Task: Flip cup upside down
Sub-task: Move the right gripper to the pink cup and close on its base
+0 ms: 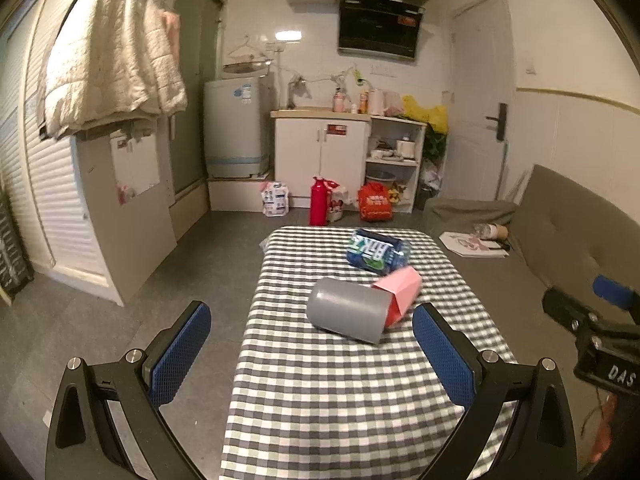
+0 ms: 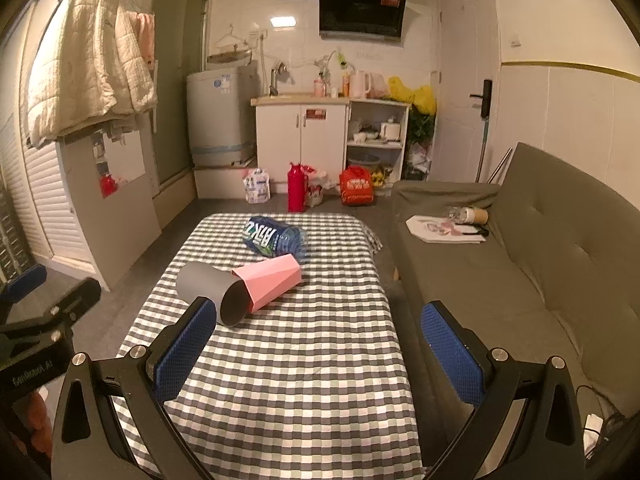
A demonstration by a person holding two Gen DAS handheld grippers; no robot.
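Checked table [image 2: 280, 380] bears one grey cup [image 2: 208, 292], one pink cup [image 2: 272, 282], one bottle [image 2: 276, 238]; left tongs [image 1: 312, 356] and right tongs [image 2: 320, 356] gape wide, empty

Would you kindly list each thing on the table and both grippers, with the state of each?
Grey cup: on its side, open mouth toward the right gripper, touching the pink cup.
Pink cup: on its side.
Bottle: lying down behind the cups.
Left gripper: open, empty.
Right gripper: open, empty.
Tablecloth: spread flat.
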